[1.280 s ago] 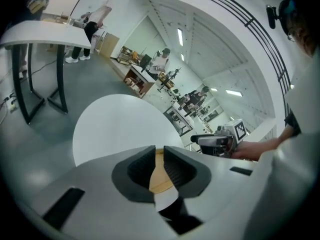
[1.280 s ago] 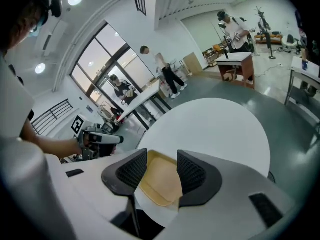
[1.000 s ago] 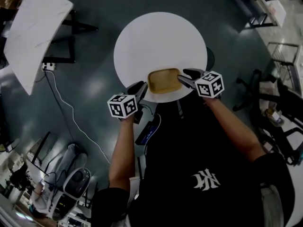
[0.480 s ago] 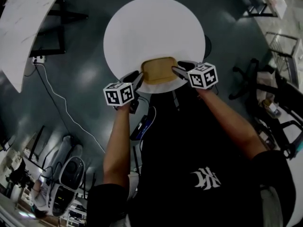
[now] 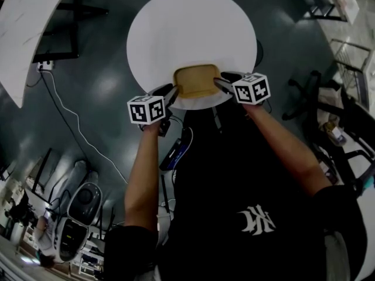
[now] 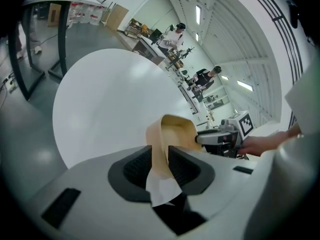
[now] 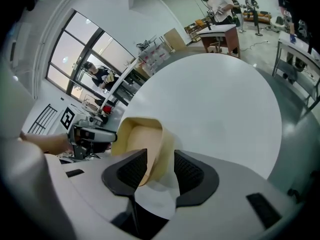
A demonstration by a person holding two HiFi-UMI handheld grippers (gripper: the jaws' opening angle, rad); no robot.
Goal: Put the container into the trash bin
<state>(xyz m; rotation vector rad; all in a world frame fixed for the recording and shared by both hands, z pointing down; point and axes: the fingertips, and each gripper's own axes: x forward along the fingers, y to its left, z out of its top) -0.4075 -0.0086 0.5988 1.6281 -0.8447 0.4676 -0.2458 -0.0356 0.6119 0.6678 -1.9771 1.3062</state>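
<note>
1. Dark, glossy floor (image 5: 105, 92) fills most of the head view. A pale slab-topped table (image 5: 29, 28) stands at the upper left and a white cable (image 5: 70, 116) trails across the floor. I can't pick out a trash bin in any view.
2. Right in front of you is the round white table (image 5: 187, 34), bare except at its near edge.
3. The tan container (image 5: 196, 82) sits at that near edge and appears to rest on the tabletop between your two claws. The task is not done.
4. What could go wrong: neither claw seems to be squeezing. If you lift now, the container may stay behind or slip out of one side and tip. It is also close to the rim, so a nudge towards you could push it onto the floor. Its thin wall may buckle if you clamp hard on one side only.
5. Your left gripper (image 5: 167, 91) has the container's left wall standing between its pads. The jaws are parted and close to the wall, but do not look pressed onto it.
6. Your right gripper (image 5: 221, 85) straddles the opposite wall. Its jaws are apart, with a clear gap on the outer side, so it holds nothing.
</note>
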